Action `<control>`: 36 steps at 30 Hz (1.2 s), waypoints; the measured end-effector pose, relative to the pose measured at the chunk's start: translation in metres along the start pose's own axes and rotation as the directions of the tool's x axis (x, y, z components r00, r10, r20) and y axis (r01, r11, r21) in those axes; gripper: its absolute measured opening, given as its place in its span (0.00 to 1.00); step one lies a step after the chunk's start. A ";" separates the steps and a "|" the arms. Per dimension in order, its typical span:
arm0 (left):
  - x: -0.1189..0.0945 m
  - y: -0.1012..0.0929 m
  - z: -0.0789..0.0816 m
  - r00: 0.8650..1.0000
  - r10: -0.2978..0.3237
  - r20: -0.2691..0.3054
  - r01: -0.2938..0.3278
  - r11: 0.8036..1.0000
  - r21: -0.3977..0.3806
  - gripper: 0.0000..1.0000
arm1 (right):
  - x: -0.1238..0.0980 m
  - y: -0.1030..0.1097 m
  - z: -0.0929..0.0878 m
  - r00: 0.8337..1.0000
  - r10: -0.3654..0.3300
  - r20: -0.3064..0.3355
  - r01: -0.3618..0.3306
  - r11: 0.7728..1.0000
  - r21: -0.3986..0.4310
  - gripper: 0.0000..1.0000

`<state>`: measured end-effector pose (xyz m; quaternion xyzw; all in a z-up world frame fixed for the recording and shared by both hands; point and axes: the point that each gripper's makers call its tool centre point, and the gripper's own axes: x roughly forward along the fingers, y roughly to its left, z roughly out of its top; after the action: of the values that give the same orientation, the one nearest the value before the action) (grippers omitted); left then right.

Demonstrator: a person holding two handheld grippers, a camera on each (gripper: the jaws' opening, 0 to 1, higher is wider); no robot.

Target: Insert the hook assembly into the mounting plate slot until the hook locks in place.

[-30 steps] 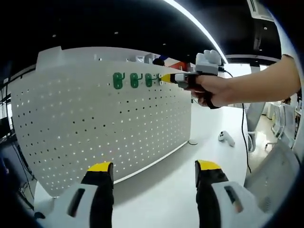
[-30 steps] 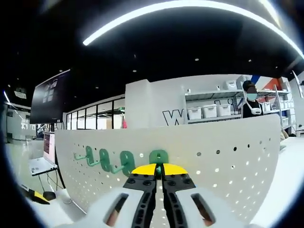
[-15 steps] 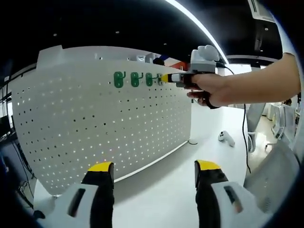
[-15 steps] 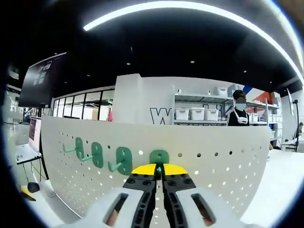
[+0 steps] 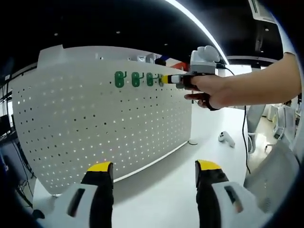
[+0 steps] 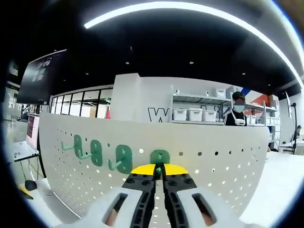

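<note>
Green hook (image 6: 160,156) against white pegboard (image 6: 223,166)

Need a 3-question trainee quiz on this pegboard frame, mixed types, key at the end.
1. True or false: the right gripper has its fingers shut on a green hook at the pegboard.
2. How many green hooks sit on the board in the right gripper view, counting the held one? A) two B) four C) six
3. Fill in: the left gripper is ____.

Key: 1 true; 2 B; 3 open, holding nothing.
</note>
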<state>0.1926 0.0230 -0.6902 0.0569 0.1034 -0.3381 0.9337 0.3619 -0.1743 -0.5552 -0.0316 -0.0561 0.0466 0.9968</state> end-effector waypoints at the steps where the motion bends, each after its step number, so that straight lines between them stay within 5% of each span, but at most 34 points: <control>1: 0.000 0.000 0.000 1.000 0.000 0.001 0.000 1.000 -0.001 0.72 | 0.000 0.000 0.000 1.000 0.001 0.001 -0.001 1.000 0.004 0.03; 10: -0.001 0.002 0.001 1.000 0.005 0.003 -0.005 1.000 -0.005 0.72 | -0.002 0.001 0.001 1.000 0.019 0.002 -0.019 1.000 0.016 0.05; 36: -0.002 0.008 0.001 1.000 0.015 0.001 -0.015 1.000 -0.002 0.73 | -0.029 0.014 -0.013 0.986 0.162 -0.033 -0.161 0.987 0.025 0.54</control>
<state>0.1962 0.0300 -0.6879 0.0565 0.1029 -0.3309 0.9363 0.3340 -0.1643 -0.5725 -0.0259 -0.0353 0.1271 0.9909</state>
